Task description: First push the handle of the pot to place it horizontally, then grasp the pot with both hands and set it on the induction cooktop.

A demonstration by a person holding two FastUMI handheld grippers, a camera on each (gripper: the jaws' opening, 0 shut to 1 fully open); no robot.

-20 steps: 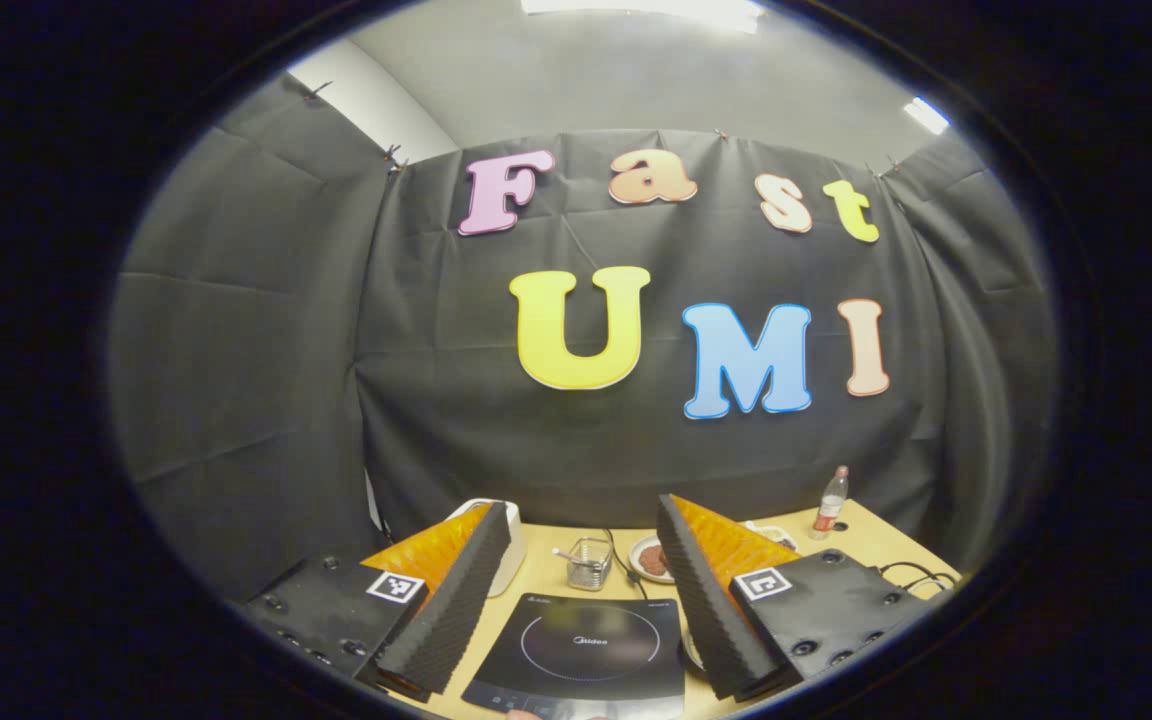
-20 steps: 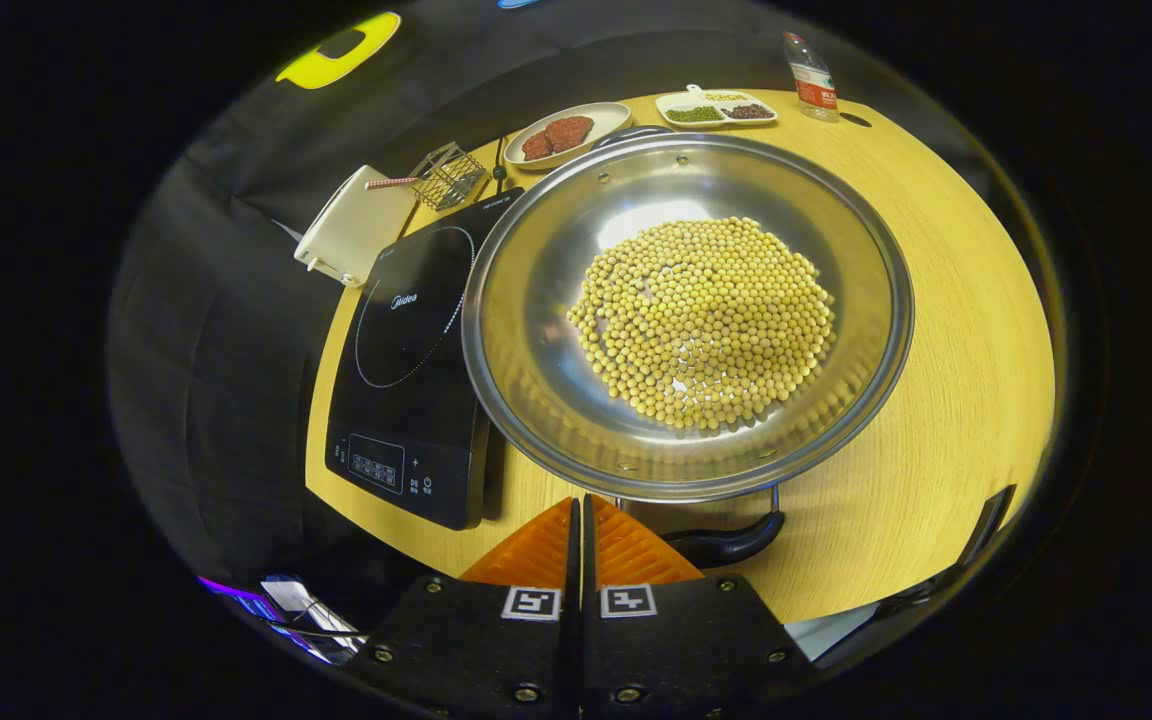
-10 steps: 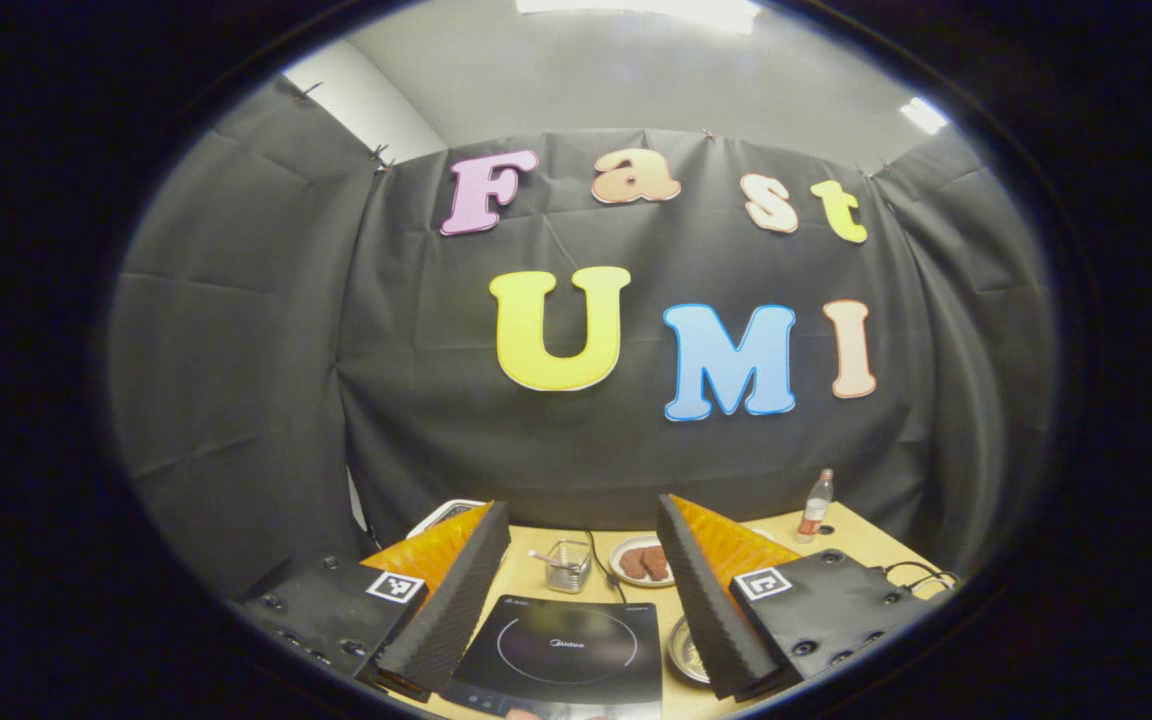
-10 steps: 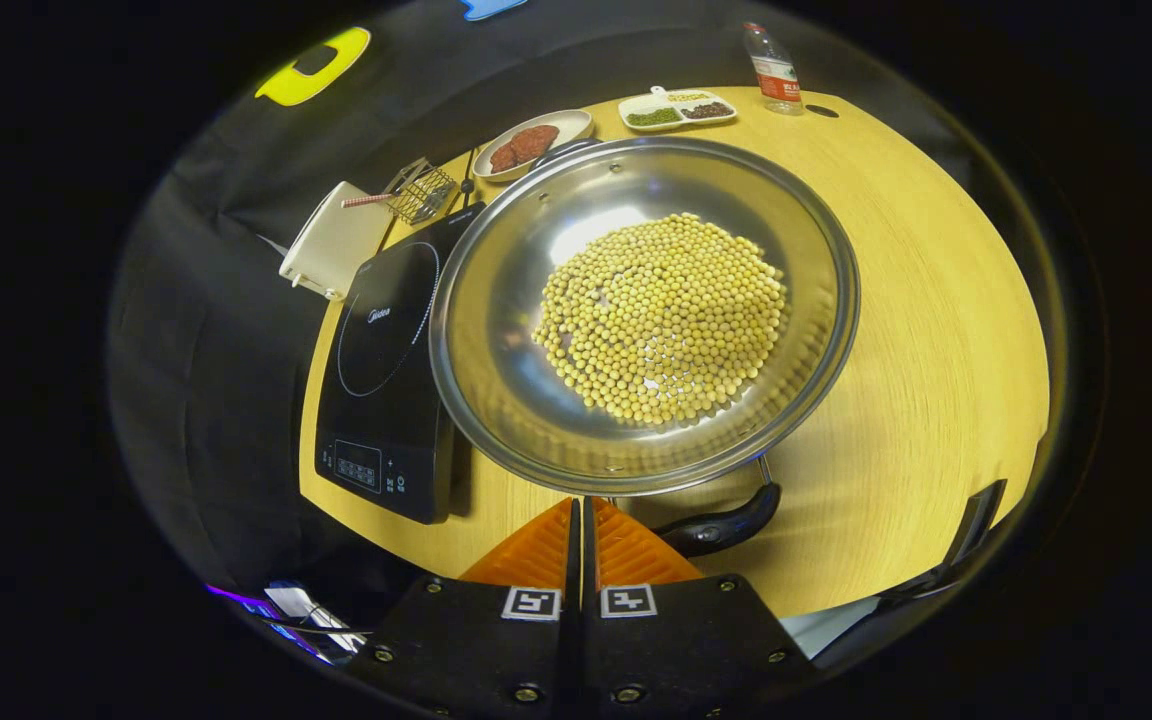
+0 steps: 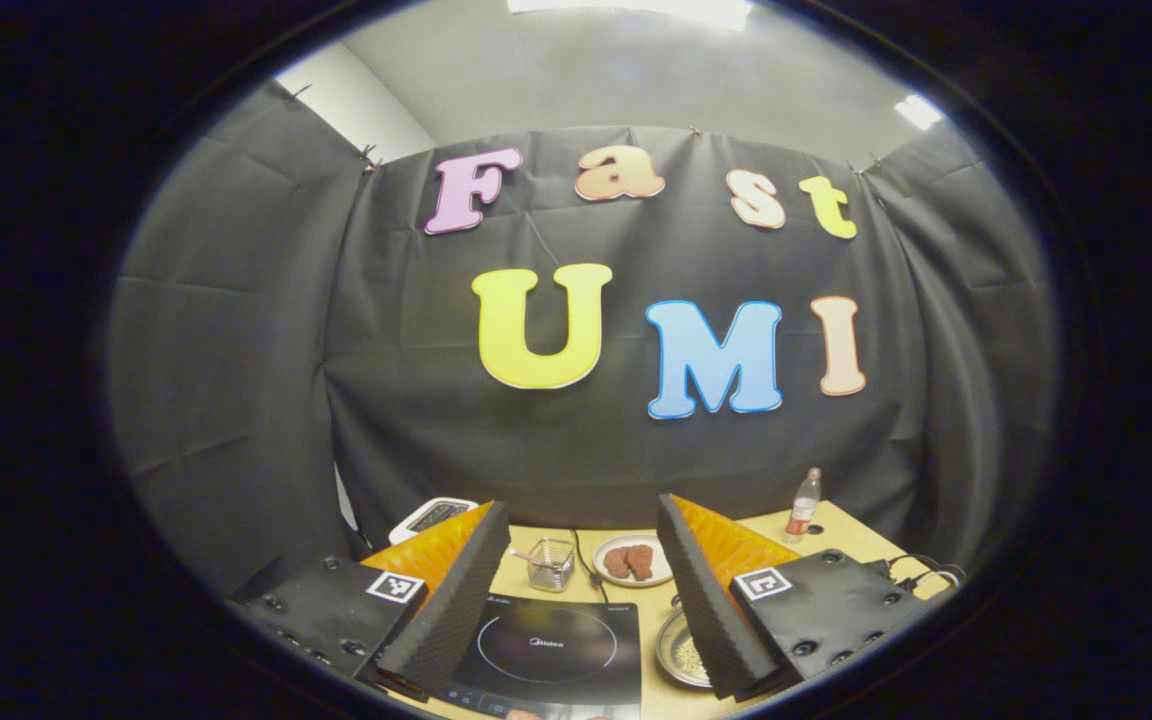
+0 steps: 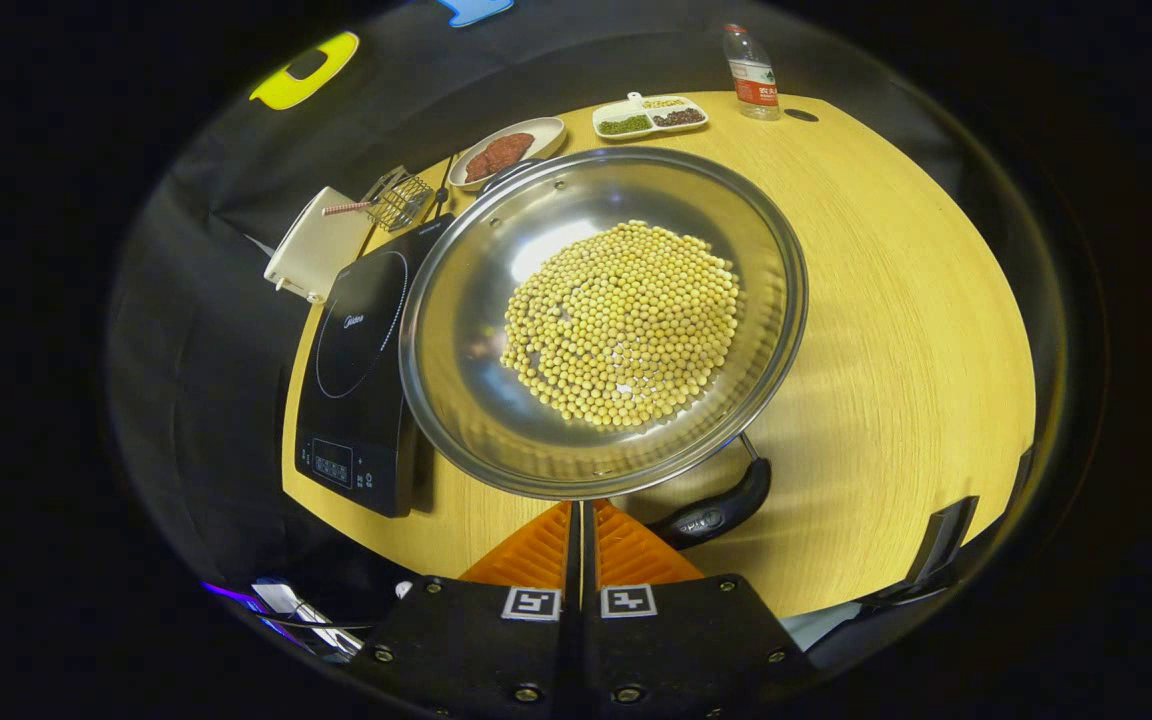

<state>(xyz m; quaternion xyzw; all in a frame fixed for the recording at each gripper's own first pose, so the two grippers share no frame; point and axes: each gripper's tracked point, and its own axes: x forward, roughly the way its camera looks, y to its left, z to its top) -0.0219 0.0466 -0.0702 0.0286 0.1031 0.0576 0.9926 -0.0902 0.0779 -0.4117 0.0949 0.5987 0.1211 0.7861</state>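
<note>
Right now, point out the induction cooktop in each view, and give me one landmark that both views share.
Left gripper view: the induction cooktop lies at the bottom centre, on the table between the left hand-held gripper's spread fingers.
Right gripper view: the cooktop lies left of centre, beside the pot of soybeans.
Shared landmark: the plate of brown patties, at the table's far side beyond the cooktop.

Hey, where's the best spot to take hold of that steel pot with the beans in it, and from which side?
Probably by its two handles, not the thin flared rim. The pot has a dark loop handle on its near side, just right of the right gripper, and another on the far side. Come in from opposite sides, one gripper on each.
</note>
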